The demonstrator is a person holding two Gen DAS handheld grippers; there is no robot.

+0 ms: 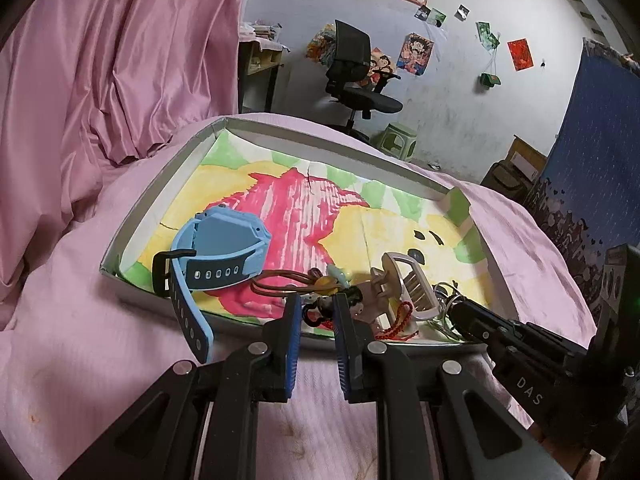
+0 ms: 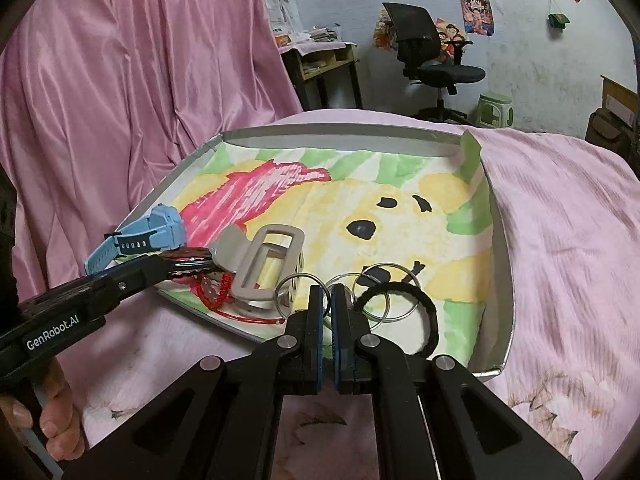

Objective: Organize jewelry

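Sitting on a pink bedsheet (image 2: 560, 216), a shallow painted tray (image 2: 504, 264) is crowding its jewelry toward the near rim: blue watch (image 1: 224, 248), beige hair claw (image 2: 264, 268), black hair tie (image 2: 416, 300). The right gripper (image 2: 328, 300) is pinching a metal key ring (image 2: 298, 292); the left gripper (image 1: 316, 306) is hovering with jaws spread.

Beyond my fingertips the tray (image 2: 500, 240) floor lies bare; just ahead, key rings (image 2: 376, 292), hair tie (image 2: 416, 308) and clip (image 2: 264, 268) crowd my path
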